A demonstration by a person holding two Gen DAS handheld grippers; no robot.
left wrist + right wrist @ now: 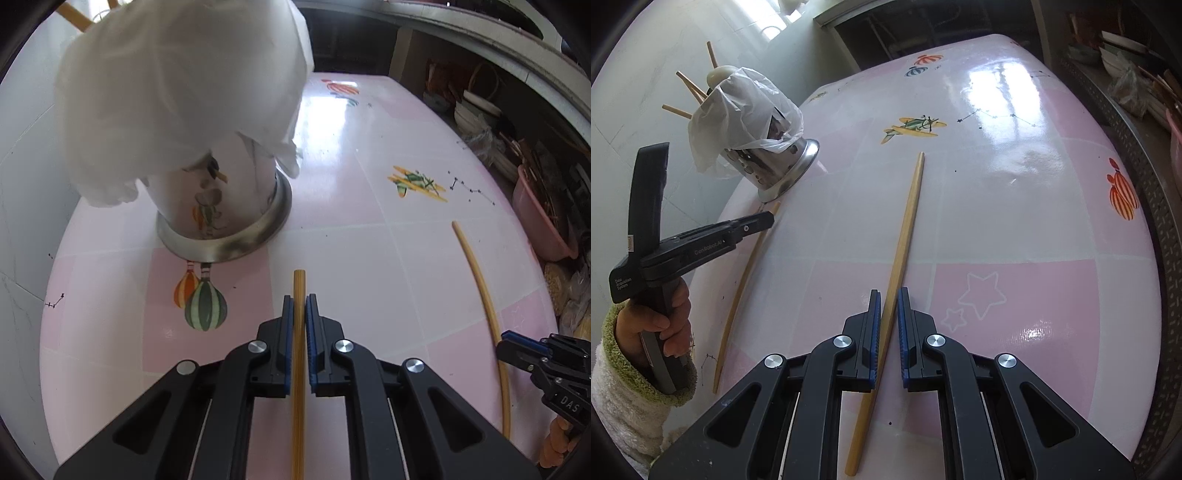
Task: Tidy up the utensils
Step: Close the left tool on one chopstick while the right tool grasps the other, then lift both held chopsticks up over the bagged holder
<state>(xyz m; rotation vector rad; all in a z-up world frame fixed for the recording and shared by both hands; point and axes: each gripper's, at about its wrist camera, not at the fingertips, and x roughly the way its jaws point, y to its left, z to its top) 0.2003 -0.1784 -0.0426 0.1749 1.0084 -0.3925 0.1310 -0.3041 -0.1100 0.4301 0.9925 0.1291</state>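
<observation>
Left gripper (pixel 299 314): chopstick (pixel 298 369) is clamped, holder (pixel 225 243) ahead | Right gripper (pixel 888 314): narrowly parted around second chopstick (pixel 905 229), lying on table (pixel 1034 221) | Handling: judged light, stiff, slippery; best gripped mid-shaft.

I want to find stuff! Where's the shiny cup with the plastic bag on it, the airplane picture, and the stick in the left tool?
Shiny cup (pixel 783 166): right wrist view, on its metal side.
Airplane picture (pixel 914 127): right wrist view, on its body.
Stick (pixel 298 284): left wrist view, near its far tip.

Bright window glare, fisheye-warped edges
</observation>
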